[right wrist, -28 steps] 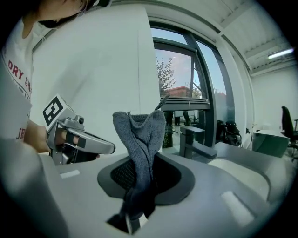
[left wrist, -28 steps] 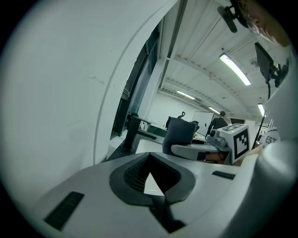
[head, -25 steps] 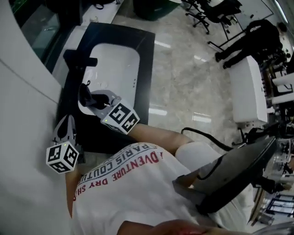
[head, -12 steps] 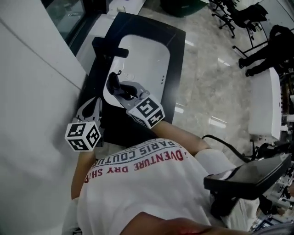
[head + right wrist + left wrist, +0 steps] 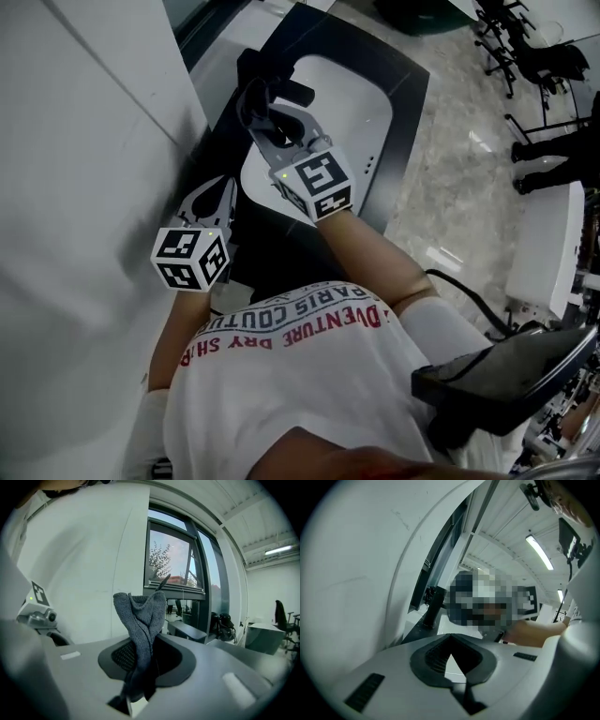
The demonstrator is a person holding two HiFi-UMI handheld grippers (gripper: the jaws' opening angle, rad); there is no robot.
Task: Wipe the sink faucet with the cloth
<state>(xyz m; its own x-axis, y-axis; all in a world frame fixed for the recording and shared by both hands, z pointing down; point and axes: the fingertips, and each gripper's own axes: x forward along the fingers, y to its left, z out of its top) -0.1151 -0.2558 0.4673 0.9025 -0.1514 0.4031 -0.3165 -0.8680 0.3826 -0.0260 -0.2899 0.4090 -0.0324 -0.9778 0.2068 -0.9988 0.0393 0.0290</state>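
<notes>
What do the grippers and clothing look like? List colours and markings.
The left gripper and right gripper are light grey with dark inner pads; each carries a white cube with black square markers. The T-shirt is white, short-sleeved, with red and dark lettering.

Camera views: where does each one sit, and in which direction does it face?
Head view: on the person's head, looking down at the sink; shows shirt, left gripper, right gripper.
Left gripper view: on the left gripper, facing along shut jaws toward the faucet; shows the right forearm.
Right gripper view: on the right gripper, facing a window; jaws pinch the cloth.
Shared: head and left gripper views show the faucet.
</notes>
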